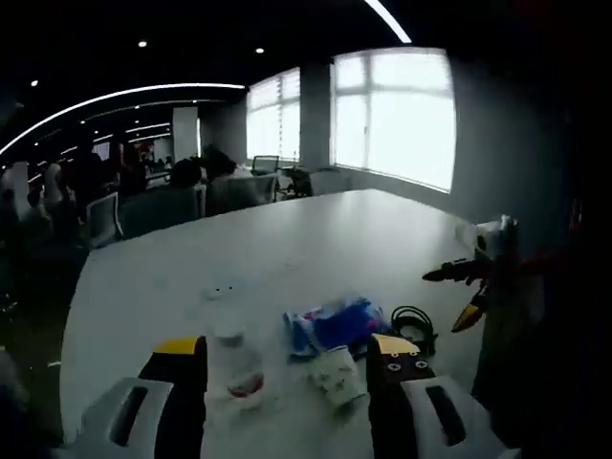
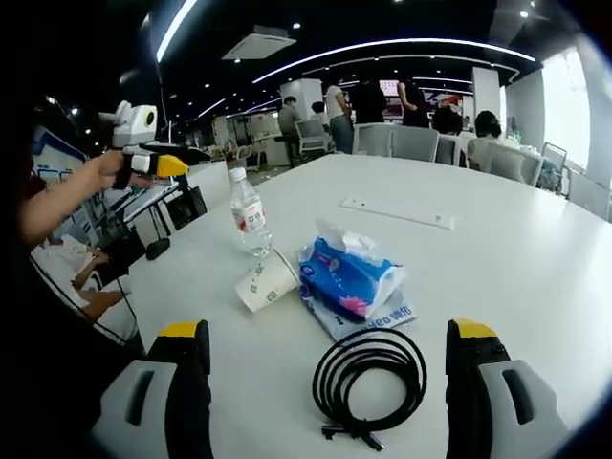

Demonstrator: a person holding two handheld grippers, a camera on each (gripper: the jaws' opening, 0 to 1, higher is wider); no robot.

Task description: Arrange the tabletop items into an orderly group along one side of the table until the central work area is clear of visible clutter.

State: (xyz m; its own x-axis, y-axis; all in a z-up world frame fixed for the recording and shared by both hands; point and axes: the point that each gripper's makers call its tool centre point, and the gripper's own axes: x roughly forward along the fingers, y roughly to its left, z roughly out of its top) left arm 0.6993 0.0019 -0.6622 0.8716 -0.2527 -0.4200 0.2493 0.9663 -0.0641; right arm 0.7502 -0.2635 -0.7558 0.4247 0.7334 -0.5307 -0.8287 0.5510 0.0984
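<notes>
Both my claws hang wide and empty. From the right claw (image 2: 325, 359), cable (image 2: 371, 381) sits at 12 o'clock, tissues (image 2: 352, 277) beyond, cup (image 2: 265, 281) and bottle (image 2: 249, 214) at 11. I reckon nudging the bottle could topple it toward the table (image 2: 497, 249) edge at 9; open room lies at 1.

We see a clear water bottle (image 2: 249, 215) upright, paper cup (image 2: 266, 281) tipped beside it, blue tissue pack (image 2: 350, 277) touching the cup, black coiled cable (image 2: 371, 378) nearest us.
</notes>
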